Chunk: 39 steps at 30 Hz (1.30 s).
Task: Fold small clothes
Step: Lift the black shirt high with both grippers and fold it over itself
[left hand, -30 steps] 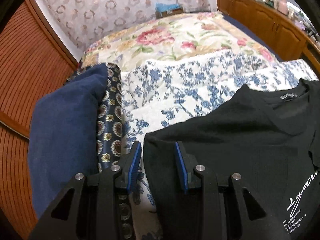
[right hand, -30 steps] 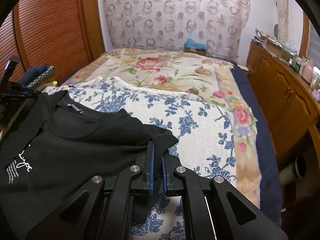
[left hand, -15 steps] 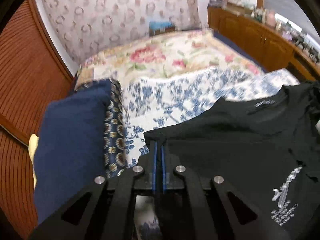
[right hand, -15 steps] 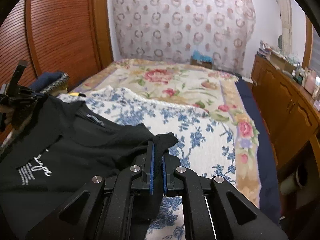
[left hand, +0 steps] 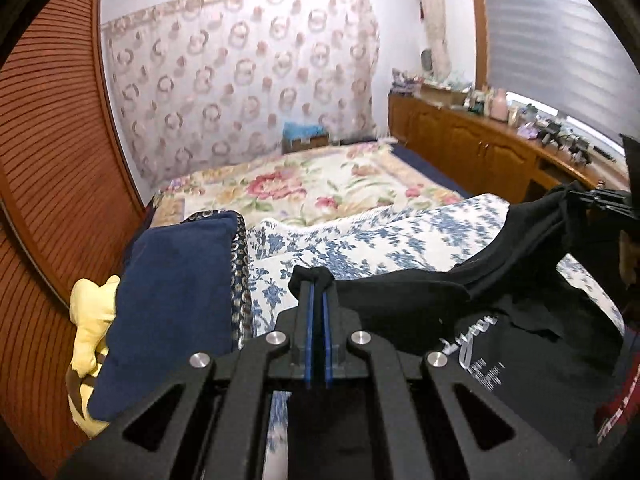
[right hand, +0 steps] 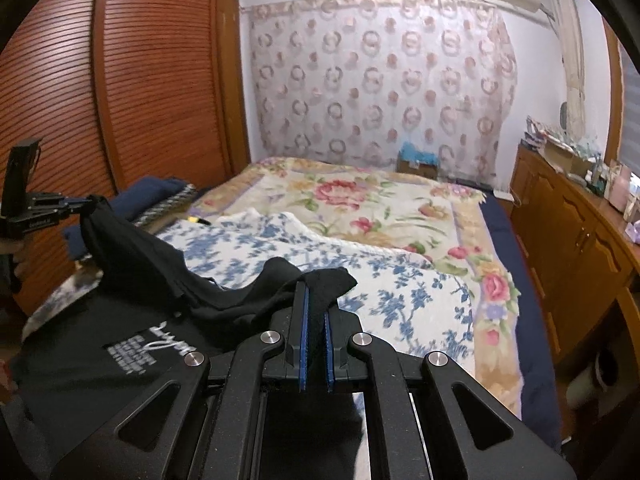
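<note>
A black T-shirt [left hand: 520, 360] with white print hangs between my two grippers above the bed. My left gripper [left hand: 317, 292] is shut on one corner of it. My right gripper [right hand: 314, 292] is shut on the other corner of the T-shirt [right hand: 120, 364]. The cloth sags in the middle between them. In the left wrist view the right gripper [left hand: 600, 200] shows at the far right, pinching cloth. In the right wrist view the left gripper [right hand: 86, 202] shows at the far left, also pinching cloth.
A blue-flowered white sheet [right hand: 400, 292] lies on the floral bedspread [right hand: 360, 208]. A stack of folded dark blue clothes [left hand: 172, 300] and a yellow item [left hand: 90, 320] sit at the bed's left. Slatted wardrobe doors [right hand: 120, 80] stand left, wooden cabinets [right hand: 580, 240] right.
The left gripper went from open to shut on the T-shirt's corner. Both grippers have since lifted the T-shirt off the bed.
</note>
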Each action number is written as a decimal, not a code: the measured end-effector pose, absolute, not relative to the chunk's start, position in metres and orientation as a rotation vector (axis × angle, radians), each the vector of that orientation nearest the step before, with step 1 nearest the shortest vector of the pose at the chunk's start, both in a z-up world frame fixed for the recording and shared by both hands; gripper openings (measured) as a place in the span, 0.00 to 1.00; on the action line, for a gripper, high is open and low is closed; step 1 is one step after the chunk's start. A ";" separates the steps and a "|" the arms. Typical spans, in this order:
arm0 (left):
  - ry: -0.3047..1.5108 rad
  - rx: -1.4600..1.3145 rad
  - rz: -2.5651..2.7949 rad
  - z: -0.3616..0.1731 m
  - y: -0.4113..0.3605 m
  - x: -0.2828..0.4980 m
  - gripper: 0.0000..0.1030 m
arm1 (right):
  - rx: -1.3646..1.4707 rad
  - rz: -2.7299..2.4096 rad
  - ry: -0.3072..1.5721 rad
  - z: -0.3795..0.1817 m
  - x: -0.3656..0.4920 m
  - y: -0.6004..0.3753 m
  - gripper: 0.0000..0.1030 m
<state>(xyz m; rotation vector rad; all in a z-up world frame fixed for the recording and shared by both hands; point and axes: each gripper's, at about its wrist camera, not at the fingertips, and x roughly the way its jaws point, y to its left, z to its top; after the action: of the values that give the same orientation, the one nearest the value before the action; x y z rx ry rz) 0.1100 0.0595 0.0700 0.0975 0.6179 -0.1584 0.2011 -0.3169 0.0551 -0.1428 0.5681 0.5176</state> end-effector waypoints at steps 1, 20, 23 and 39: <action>0.604 0.087 -0.158 0.071 0.062 0.100 0.02 | -0.139 0.521 0.563 0.056 0.192 -0.318 0.03; 0.585 -0.019 -0.134 0.048 0.096 -0.053 0.02 | -0.136 0.547 0.650 0.049 0.061 -0.337 0.03; 0.599 -0.002 -0.131 0.047 0.095 -0.069 0.02 | -0.153 0.541 0.669 0.048 0.046 -0.337 0.03; 0.684 0.019 -0.128 0.020 0.095 -0.061 0.38 | -0.169 0.443 0.793 0.002 0.037 -0.350 0.31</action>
<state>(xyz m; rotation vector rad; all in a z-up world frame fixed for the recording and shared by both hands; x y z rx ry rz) -0.0608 0.0946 0.0205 0.0189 0.6835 -0.1279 0.0366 -0.3500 0.0024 -0.1690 0.7929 0.4426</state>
